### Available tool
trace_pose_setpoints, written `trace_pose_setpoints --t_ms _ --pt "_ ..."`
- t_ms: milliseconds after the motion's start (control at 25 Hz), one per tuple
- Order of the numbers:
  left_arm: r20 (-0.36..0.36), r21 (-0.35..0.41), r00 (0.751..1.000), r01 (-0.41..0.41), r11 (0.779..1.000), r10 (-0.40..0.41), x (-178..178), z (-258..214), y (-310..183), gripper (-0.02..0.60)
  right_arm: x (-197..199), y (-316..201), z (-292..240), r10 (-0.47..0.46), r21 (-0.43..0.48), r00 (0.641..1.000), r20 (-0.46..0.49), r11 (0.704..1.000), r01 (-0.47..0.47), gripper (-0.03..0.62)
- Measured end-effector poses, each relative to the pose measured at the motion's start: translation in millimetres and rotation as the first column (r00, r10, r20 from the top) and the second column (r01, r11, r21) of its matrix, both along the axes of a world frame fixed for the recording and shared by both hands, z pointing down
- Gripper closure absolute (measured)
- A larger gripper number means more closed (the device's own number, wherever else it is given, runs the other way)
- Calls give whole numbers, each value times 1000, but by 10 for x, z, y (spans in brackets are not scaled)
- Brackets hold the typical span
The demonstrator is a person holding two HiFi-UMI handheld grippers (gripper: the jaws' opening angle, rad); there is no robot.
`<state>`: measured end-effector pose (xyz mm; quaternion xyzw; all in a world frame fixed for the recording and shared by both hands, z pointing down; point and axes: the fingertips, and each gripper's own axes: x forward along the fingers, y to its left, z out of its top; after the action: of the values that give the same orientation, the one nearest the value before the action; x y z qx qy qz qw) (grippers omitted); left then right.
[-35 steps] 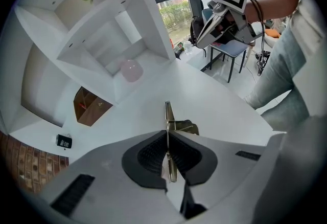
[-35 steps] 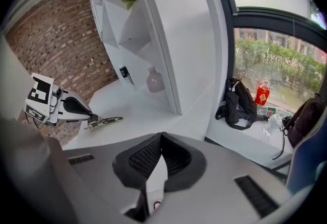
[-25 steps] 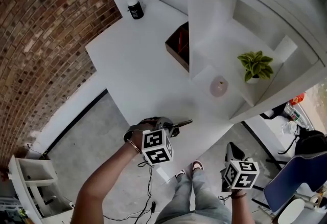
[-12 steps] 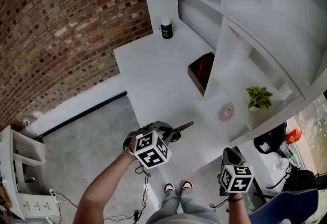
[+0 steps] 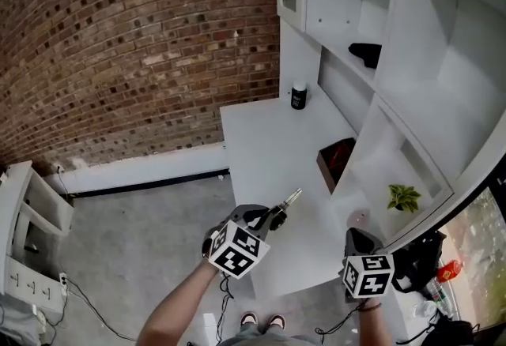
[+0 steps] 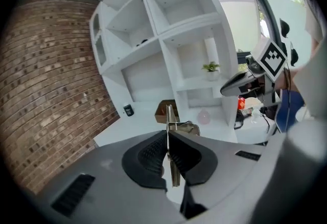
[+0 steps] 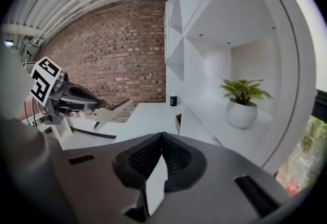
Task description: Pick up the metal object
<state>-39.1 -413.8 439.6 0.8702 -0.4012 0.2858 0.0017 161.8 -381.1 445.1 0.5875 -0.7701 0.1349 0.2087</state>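
Observation:
The metal object [image 5: 290, 197] is a thin flat bracket, held in the air over the front part of the white desk [image 5: 261, 139]. My left gripper [image 5: 275, 215] is shut on it. In the left gripper view the bracket [image 6: 170, 120] stands edge-on between the closed pads of the gripper [image 6: 167, 159] and sticks out past them. My right gripper [image 5: 357, 238] hangs low at the right, off the desk's front corner. Its jaws [image 7: 160, 138] are shut with nothing between them. The right gripper view also shows the left gripper [image 7: 66, 96] with the bracket [image 7: 110, 112].
A black jar [image 5: 298, 95] stands at the desk's back. A brown box [image 5: 336, 162] with red contents sits by the shelf unit. A small plant [image 5: 404, 197] and a pink round thing [image 5: 360, 218] occupy a low shelf, a dark item [image 5: 365, 54] a higher one. A brick wall is at left.
The head view has swung up towards the wall and shelves. My left gripper keeps its hold on the bracket, which now points more steeply upward. The right gripper stays low at the right.

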Motion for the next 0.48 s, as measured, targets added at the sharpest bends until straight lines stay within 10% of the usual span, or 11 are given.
trace_pose_setpoints --t_ms 120,320,480 --pt "-188 36 968 178 983 -168 -190 -240 -40 565 -111 -133 -176 -30 47 999 -15 998 31 592" --pt "-462 51 802 449 892 -378 -629 -566 -4 565 -323 -277 -558 -31 170 999 26 985 26 592" --pt "-549 61 702 576 815 -454 -903 -672 73 565 -470 -340 -844 -11 261 997 73 965 -8 592"
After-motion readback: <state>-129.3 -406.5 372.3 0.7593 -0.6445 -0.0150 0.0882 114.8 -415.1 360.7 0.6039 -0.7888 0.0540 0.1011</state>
